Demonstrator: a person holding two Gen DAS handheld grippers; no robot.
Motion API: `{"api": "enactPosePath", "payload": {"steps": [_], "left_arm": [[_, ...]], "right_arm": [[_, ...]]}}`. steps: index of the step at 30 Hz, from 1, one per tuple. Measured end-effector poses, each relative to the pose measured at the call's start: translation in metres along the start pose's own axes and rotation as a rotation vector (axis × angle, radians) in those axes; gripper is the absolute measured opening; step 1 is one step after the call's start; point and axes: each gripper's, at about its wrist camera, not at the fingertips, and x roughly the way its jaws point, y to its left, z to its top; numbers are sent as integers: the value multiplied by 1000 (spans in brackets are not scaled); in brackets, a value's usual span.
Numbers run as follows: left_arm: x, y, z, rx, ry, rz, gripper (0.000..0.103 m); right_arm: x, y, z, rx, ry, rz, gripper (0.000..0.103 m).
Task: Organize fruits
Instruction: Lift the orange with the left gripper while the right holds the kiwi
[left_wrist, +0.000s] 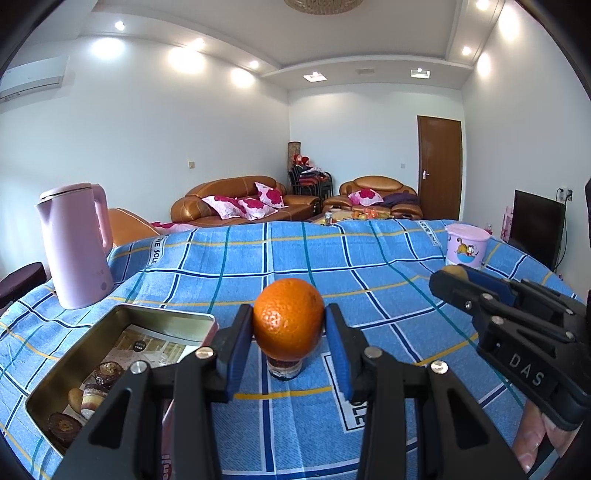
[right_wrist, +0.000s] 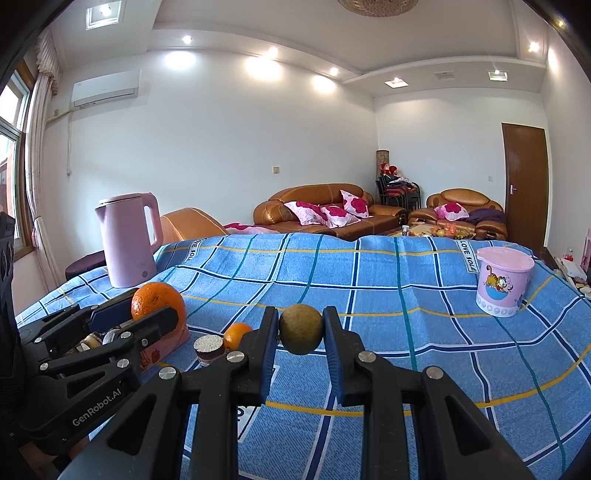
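Observation:
My left gripper (left_wrist: 289, 325) is shut on a large orange (left_wrist: 288, 319) and holds it above the blue checked tablecloth (left_wrist: 369, 280), just over a small jar (left_wrist: 283, 367). It also shows at the left of the right wrist view (right_wrist: 147, 314), with the orange (right_wrist: 157, 299) in it. My right gripper (right_wrist: 301, 328) is shut on a brownish-green round fruit (right_wrist: 301, 328) above the cloth. It enters the left wrist view from the right (left_wrist: 454, 275). A small orange (right_wrist: 236, 335) lies on the cloth beside a jar with a white lid (right_wrist: 209, 349).
An open metal tin (left_wrist: 110, 365) with small cakes lies at the left, under my left gripper's left side. A pink kettle (left_wrist: 75, 245) stands at the far left. A pink lidded tub (right_wrist: 503, 286) stands at the far right. Sofas lie beyond the table.

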Motion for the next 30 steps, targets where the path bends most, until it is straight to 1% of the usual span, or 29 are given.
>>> {"api": "enactPosePath", "payload": {"steps": [30], "left_arm": [[-14,-3,1,11,-70,25,41]], "right_arm": [[-8,1,-1,10,-37,-1,26]]}}
